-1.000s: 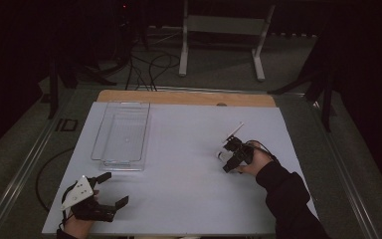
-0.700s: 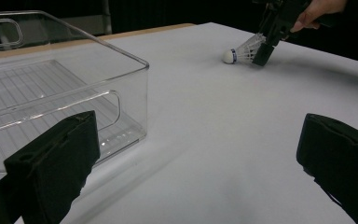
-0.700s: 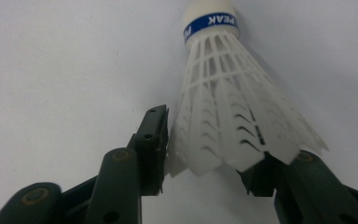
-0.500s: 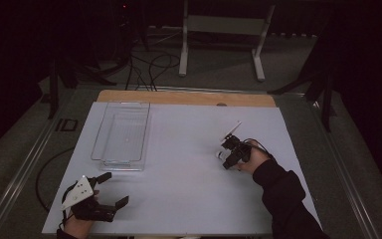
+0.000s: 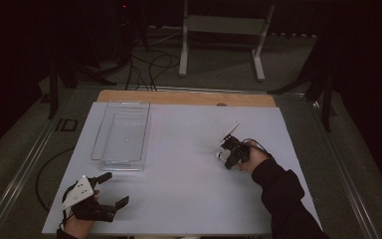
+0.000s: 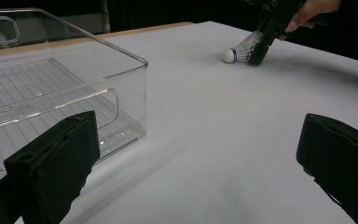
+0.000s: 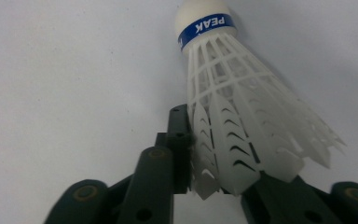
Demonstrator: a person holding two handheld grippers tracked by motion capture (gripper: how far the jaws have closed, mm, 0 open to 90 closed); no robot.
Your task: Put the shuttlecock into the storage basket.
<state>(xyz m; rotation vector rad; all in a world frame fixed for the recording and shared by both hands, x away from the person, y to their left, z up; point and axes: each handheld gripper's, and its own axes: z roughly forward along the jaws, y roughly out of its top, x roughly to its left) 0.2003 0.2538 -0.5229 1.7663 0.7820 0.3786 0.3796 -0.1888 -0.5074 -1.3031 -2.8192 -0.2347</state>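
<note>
White table point(image 5: 179, 199) under us from above: our left gripper point(image 5: 110, 193) sits spread just before the clear bin point(image 5: 122, 134). Its own view puts the shuttlecock point(image 6: 242, 49) well beyond that bin — our right gripper point(image 7: 214, 186) pinches its skirt.

The bin point(image 6: 65, 88) is clear glossy plastic with a ribbed floor. The table top point(image 5: 189, 169) looks matt white and smooth, edged by a bare wood strip point(image 5: 179, 97). The shuttlecock point(image 7: 233, 107) has a white plastic lattice skirt and smooth cap.
</note>
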